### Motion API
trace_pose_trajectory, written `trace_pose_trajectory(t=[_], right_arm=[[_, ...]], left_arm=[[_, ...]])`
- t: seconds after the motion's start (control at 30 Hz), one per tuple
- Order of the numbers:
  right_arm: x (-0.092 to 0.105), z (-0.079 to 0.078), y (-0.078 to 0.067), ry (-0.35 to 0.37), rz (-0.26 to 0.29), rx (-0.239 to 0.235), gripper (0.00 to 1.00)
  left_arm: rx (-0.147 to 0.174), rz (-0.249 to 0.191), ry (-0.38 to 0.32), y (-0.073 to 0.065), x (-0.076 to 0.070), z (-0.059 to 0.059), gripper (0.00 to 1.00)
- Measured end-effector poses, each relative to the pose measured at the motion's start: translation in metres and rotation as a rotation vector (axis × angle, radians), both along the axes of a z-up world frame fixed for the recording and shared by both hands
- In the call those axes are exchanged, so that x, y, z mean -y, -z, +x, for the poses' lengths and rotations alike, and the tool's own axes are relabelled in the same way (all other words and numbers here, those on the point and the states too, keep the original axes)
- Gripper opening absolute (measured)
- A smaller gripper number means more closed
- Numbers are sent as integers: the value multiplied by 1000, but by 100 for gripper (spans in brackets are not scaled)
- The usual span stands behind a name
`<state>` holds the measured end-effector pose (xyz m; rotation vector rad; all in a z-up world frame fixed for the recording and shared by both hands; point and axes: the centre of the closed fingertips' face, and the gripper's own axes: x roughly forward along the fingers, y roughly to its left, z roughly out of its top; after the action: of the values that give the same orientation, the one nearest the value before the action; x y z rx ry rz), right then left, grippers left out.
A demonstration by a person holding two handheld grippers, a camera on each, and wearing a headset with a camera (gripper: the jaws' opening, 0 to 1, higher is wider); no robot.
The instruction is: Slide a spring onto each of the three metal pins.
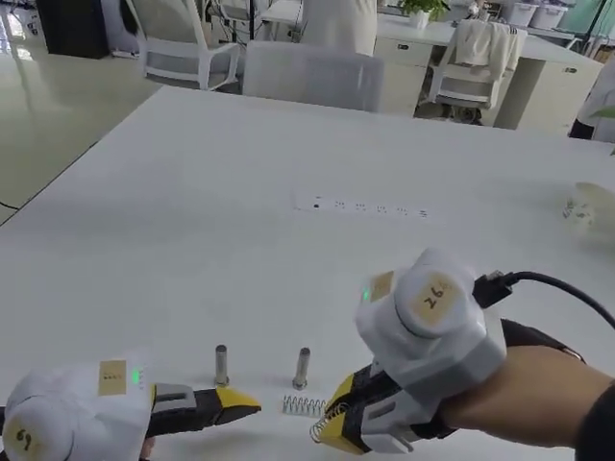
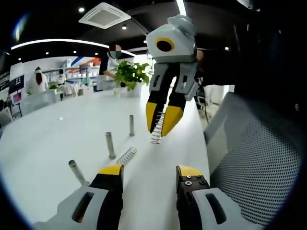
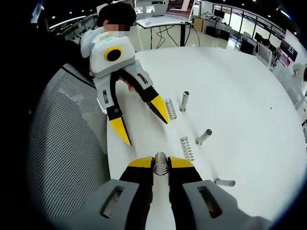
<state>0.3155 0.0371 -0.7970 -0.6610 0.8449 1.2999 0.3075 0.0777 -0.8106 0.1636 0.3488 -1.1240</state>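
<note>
- Head view: big white table (image 1: 192,211), office chairs (image 1: 183,48) behind it.
- right gripper (image 1: 332,424) pinches a spring (image 3: 161,164); left gripper (image 2: 151,170) is spread wide.
- pins (image 1: 221,365) stand upright, with a loose spring (image 1: 305,405) lying just beside one.

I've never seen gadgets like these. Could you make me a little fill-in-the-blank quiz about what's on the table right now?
1. The right tool grips a spring between its ____ tips.
2. The left tool has its jaws ____.
3. ____ metal pins stand upright on the white table.
4. ____ of the pins wears a spring.

Missing words: yellow; open; Three; None.
</note>
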Motion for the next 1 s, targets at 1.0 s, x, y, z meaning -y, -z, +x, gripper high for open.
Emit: trace_pose_trajectory(t=[1.0], right_arm=[[56, 48, -29, 119, -34, 62, 9]], left_arm=[[19, -24, -212, -4, -44, 11, 64]])
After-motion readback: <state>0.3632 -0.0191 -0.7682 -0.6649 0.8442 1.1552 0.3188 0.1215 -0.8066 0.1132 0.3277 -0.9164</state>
